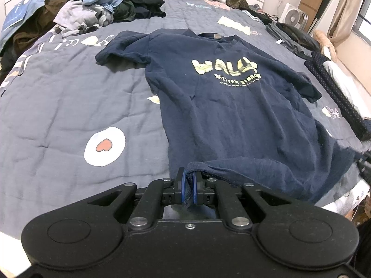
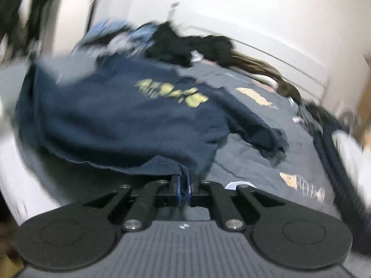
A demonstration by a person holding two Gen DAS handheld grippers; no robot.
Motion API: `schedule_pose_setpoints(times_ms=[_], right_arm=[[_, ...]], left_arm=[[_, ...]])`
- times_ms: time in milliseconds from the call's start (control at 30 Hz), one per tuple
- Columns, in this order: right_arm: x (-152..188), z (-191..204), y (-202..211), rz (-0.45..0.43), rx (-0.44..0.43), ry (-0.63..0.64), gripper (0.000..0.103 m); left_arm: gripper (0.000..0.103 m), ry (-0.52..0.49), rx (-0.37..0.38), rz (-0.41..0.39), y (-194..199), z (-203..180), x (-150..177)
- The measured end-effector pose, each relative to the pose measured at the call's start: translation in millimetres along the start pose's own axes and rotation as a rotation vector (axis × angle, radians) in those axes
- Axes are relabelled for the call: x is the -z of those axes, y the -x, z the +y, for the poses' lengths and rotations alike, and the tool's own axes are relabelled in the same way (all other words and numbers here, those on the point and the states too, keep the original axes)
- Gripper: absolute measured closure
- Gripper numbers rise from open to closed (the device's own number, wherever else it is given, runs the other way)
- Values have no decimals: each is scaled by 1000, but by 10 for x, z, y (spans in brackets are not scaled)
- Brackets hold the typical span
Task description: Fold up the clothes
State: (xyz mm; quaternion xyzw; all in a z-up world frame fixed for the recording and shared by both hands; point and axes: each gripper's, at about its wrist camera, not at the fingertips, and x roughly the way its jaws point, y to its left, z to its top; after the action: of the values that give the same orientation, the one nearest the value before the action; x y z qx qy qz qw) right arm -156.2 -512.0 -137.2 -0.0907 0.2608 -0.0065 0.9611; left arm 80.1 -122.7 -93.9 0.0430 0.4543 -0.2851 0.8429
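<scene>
Navy printed T-shirt (image 1: 231,106) spread face-up; hem lifted

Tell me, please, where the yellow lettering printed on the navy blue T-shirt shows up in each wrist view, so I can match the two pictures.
Left wrist view: the yellow lettering sits upper centre-right, on the chest of the navy blue T-shirt, sharp enough to read.
Right wrist view: the same lettering sits upper centre, blurred and slanting down to the right.
Shared landmark: the pile of mixed dark and light blue clothes beyond the shirt on the grey quilt.
</scene>
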Motion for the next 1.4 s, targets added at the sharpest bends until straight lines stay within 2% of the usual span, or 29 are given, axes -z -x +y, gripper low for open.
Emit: schedule_pose_setpoints(times_ms=[167,267,367,533,567,633,700,800,1000,1200,1267,1333,1367,1400], right_arm=[[-141,-399,233,-114,-36,-314,99],[-215,-639,410,-189,-60,-493,103],[-319,-723,552,-237,-64,-562,103],[-578,-708,651,-253,-35,-552,103],[-599,-714,674,-262,-33,-561,103],[-625,-677,638,-236,7,-496,103],[-646,-626,582,-200,56,-410,103],[-499,-547,296,-71,126,-284,103],[-110,-403,-214,121,121,-146,103],[15,-257,-309,201,109,-96,99],[62,-186,-340,240,110,-59,99],[91,-134,-382,266,109,-25,98],[104,-109,-402,277,108,-9,98],[111,-95,-414,283,107,-1,98]], left_arm=[[96,11,6,-19,104,32,-73],[96,17,25,-50,234,45,-158],[96,17,41,-107,439,6,-286],[96,15,41,-189,701,-42,-431],[96,12,40,-194,714,-46,-444],[96,-2,32,-185,688,-48,-458],[96,-21,23,-152,599,-49,-432],[96,-94,-16,-87,404,-126,-332],[89,-225,-65,70,12,-203,-31],[78,-307,-84,202,-176,-228,124],[78,-339,-104,235,-222,-263,152],[80,-384,-160,277,-318,-298,192],[93,-405,-182,295,-360,-314,207],[98,-418,-189,305,-381,-324,206]])
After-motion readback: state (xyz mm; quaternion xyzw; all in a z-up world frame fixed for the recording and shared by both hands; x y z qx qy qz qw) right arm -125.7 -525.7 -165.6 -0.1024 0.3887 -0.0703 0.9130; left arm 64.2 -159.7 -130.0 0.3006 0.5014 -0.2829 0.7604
